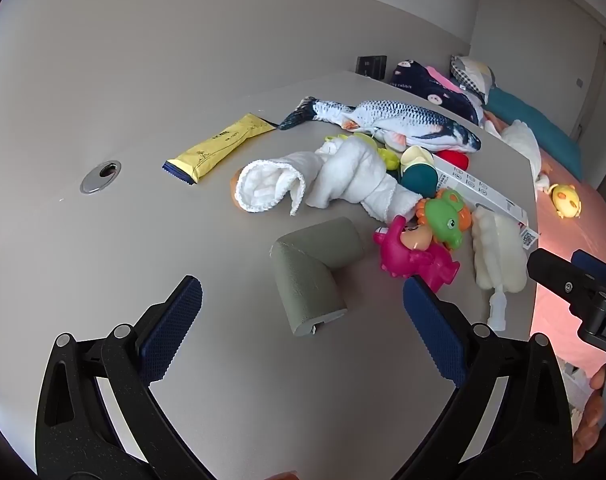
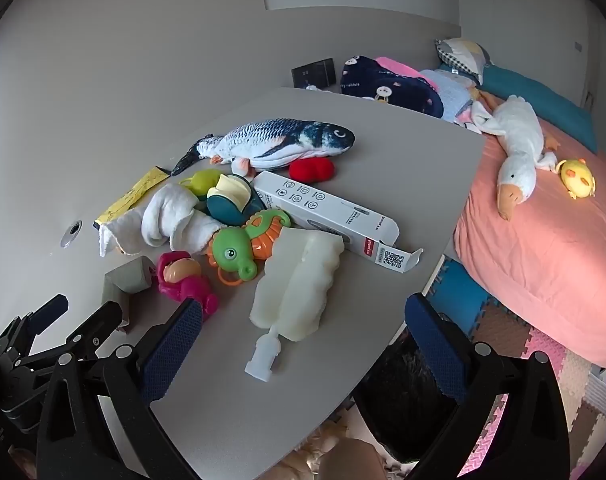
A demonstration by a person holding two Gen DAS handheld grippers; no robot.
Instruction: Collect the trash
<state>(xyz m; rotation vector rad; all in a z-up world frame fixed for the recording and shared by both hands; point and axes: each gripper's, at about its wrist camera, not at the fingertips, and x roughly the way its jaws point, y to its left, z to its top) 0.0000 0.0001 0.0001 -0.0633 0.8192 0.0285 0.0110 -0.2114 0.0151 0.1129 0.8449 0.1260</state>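
Nearest the left cam: grey foam corner guard (image 1: 313, 276) on the table (image 1: 103, 264), straight ahead at 12 between the left gripper (image 1: 303, 320) fingers, jaws wide, nothing held. Right gripper (image 2: 303, 336) also wide and empty, hovering over the table edge with the white bottle brush (image 2: 295, 284) at 12.

Progress, judging from this: nothing collected yet. Likely trash all on the table: yellow wrapper (image 1: 219, 146) at 11 from the left gripper, well apart from it; opened white carton (image 2: 323, 210) with flap out, touching the brush; the foam guard maybe. The rest reads as toys and laundry: fish plush (image 2: 279, 142), green seahorse (image 2: 239, 248), pink doll toy (image 2: 183, 278), white cloth (image 1: 323, 180), red thing (image 2: 312, 170)

Hard to tell:
- no bin clearly in view; dark shape (image 2: 403, 384) under the table edge at 5 of the right cam could be a bag or bin, can't confirm
- orange object under the cloth mostly hidden
- wrapper half hidden in the right view
- carton's far end tucked under the toys; full or empty unknown
- teal/cream toy (image 2: 233, 200) buried in the pile, type unclear
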